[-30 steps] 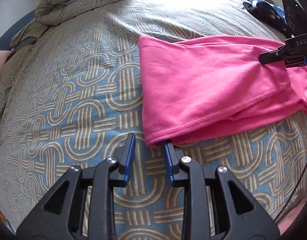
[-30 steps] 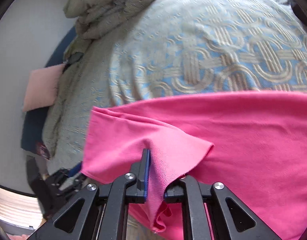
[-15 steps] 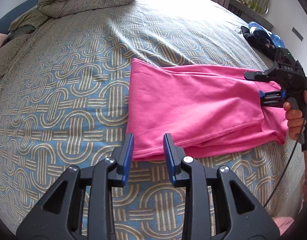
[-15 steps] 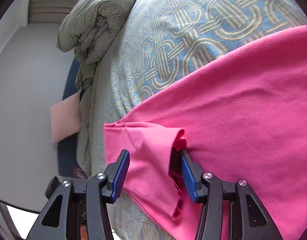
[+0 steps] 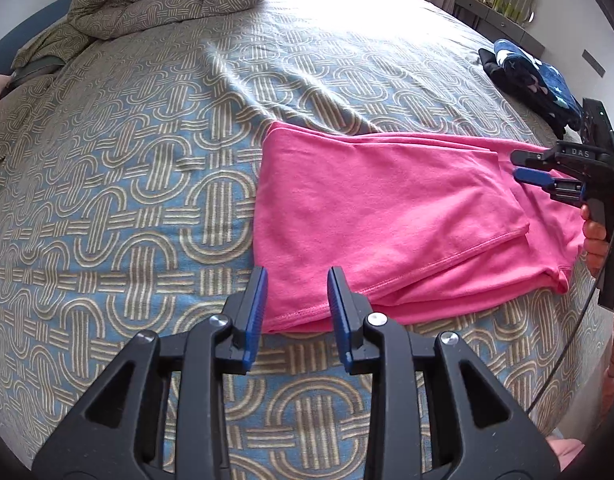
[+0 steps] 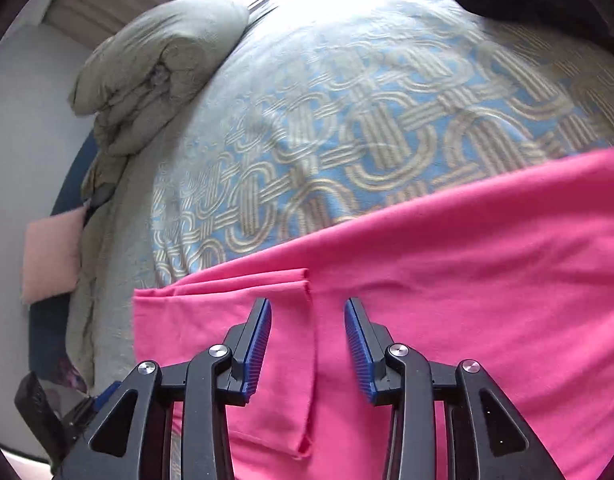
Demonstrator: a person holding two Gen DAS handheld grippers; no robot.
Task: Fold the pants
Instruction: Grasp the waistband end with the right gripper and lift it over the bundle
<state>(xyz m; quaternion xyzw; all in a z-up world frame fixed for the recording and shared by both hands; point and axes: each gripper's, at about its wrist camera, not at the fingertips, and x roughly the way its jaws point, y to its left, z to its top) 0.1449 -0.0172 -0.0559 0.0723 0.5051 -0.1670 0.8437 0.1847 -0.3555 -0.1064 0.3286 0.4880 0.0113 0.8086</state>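
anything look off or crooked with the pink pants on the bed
Slightly. The folded bright pink knit pants lie flat on the blue and beige loop-patterned bedspread, but the layers are not squared: the top layer's hem runs diagonally, leaving lower layers exposed along the near edge. Both the left gripper and right gripper are open, holding nothing.

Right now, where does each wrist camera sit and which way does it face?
Left wrist: behind the open left gripper, looking across the bed over the pink pants at the right gripper and its hand.
Right wrist: behind the open right gripper, above the pants, facing the bundled duvet.
Shared: pants, bed, duvet.
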